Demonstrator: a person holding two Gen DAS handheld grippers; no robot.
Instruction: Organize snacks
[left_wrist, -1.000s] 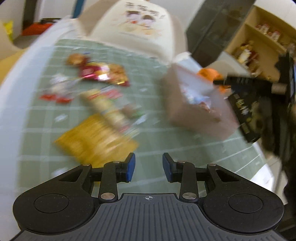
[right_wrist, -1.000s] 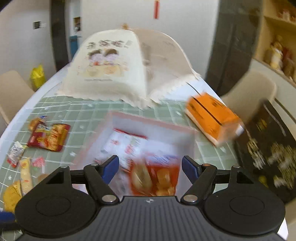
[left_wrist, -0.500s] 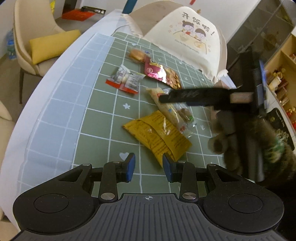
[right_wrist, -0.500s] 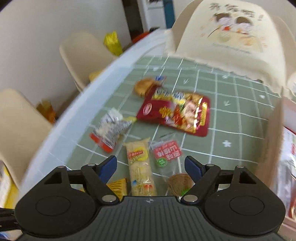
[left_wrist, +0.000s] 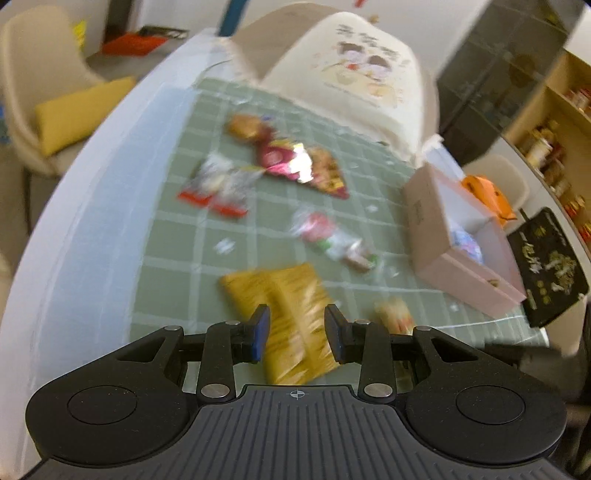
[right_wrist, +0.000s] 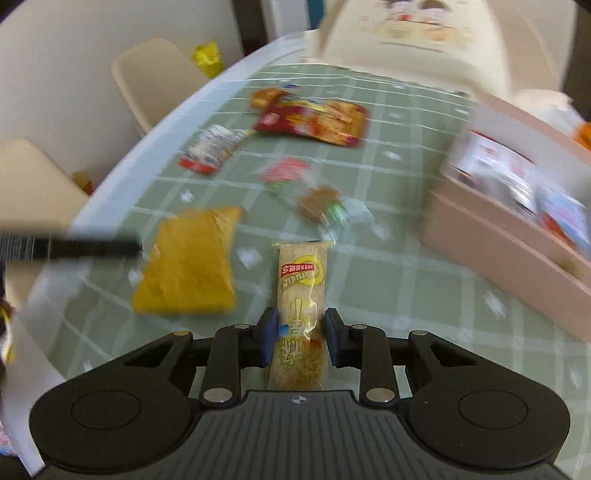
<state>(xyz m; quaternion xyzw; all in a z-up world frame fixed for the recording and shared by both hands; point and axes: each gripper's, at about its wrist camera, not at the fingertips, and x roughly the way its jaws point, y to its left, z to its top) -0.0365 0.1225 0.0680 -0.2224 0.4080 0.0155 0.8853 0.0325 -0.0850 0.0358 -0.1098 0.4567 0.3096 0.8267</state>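
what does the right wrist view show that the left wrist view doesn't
Only the right wrist view shows the right gripper, whose jaws have just been closing, clamped on the long pale snack bar. Only the left wrist view shows the left gripper, jaws apart and holding nothing, plus the black packet and orange box beyond the pink box. Both show the yellow packet, red pouch and pink box on the green checked cloth.
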